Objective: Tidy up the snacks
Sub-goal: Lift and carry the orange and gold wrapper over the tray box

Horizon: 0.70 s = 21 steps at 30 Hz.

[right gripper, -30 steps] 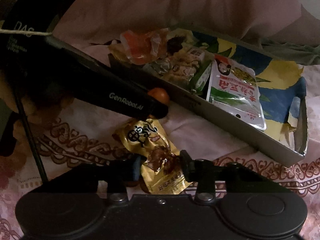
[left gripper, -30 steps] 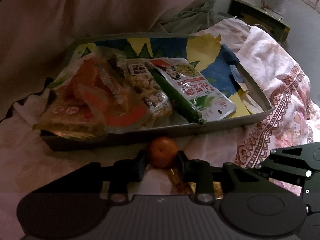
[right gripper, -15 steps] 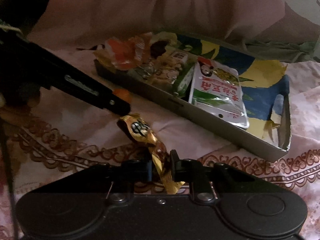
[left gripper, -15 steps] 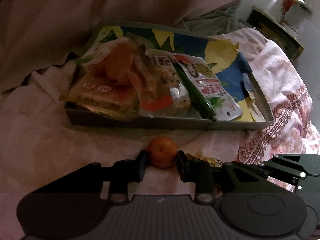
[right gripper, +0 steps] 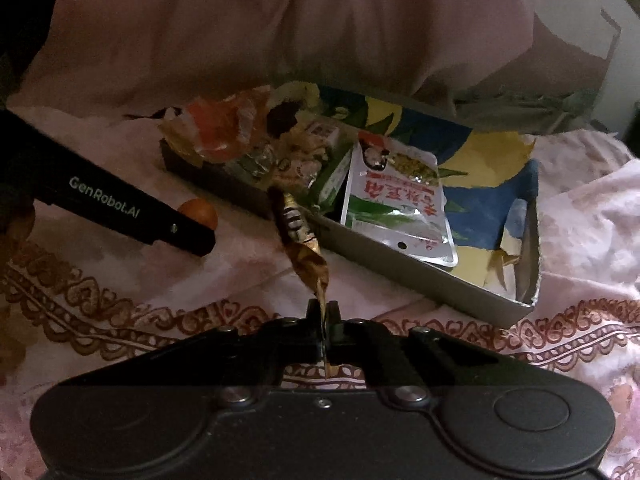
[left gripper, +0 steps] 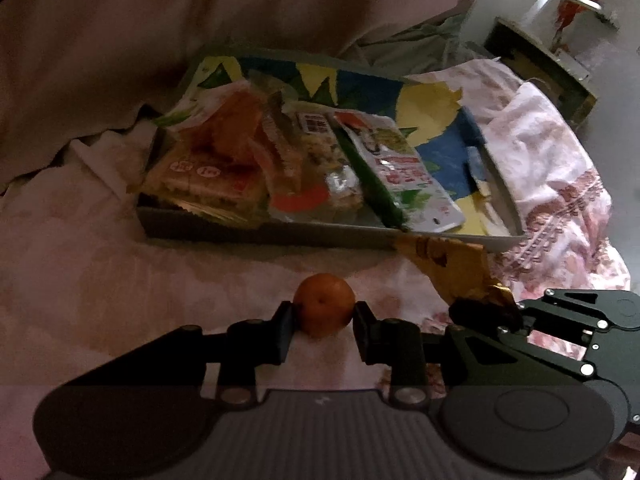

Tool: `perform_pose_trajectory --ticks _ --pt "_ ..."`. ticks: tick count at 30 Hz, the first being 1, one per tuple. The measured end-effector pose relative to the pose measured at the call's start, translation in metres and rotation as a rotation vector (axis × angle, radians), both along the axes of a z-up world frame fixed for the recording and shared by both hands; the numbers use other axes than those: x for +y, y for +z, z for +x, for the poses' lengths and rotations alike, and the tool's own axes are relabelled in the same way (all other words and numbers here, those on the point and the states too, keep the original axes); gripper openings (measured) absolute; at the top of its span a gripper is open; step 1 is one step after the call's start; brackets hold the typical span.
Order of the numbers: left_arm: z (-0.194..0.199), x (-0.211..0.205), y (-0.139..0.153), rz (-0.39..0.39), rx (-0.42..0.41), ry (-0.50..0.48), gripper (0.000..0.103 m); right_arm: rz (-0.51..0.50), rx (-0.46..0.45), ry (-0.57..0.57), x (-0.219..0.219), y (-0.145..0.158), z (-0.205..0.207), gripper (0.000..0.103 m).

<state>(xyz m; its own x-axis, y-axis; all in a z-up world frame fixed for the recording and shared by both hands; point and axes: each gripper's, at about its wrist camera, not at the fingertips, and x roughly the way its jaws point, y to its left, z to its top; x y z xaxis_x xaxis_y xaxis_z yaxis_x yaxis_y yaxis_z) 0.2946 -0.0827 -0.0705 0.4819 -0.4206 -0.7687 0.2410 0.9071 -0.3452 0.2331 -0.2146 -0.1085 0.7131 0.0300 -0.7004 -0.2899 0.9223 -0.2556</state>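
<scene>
My left gripper (left gripper: pixel 323 314) is shut on a small orange mandarin (left gripper: pixel 324 304) and holds it above the bedsheet, in front of the grey tray (left gripper: pixel 256 234). It also shows in the right wrist view (right gripper: pixel 198 216). My right gripper (right gripper: pixel 323 312) is shut on a gold snack packet (right gripper: pixel 306 256), lifted off the sheet and hanging near the tray's front wall (right gripper: pixel 400 272); the packet also shows in the left wrist view (left gripper: pixel 448 264). The tray holds an orange packet (left gripper: pixel 232 136), a clear snack bag (left gripper: pixel 316 168) and a white-and-green pouch (left gripper: pixel 400 176).
The tray lies on a bed with a pink patterned sheet (right gripper: pixel 120 312). A pink duvet (left gripper: pixel 160 20) rises behind the tray. A grey cloth (left gripper: pixel 408 48) lies at the tray's far right. The bed edge and floor (left gripper: pixel 616 140) are to the right.
My right gripper has shut tight on the gold packet and lifted it off the sheet toward the tray. My left gripper has drawn back from the tray with the mandarin.
</scene>
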Motion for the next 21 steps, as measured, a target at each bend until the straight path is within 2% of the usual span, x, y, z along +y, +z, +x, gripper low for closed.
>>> perform_pose_trajectory --ticks 5,9,12,21 --pt "-0.011 0.002 0.019 -0.031 -0.037 -0.009 0.035 -0.003 -0.049 0.009 0.006 0.017 -0.015 0.000" --pt "-0.014 0.002 0.038 -0.052 -0.104 -0.008 0.035 0.015 -0.101 -0.018 0.004 0.032 -0.021 0.000" --pt "-0.013 -0.001 0.047 -0.036 -0.169 -0.008 0.035 0.036 -0.143 -0.057 -0.001 0.041 -0.021 0.000" --pt "0.019 -0.018 0.047 -0.051 -0.234 0.027 0.035 0.059 -0.229 -0.199 -0.020 0.049 -0.004 0.000"
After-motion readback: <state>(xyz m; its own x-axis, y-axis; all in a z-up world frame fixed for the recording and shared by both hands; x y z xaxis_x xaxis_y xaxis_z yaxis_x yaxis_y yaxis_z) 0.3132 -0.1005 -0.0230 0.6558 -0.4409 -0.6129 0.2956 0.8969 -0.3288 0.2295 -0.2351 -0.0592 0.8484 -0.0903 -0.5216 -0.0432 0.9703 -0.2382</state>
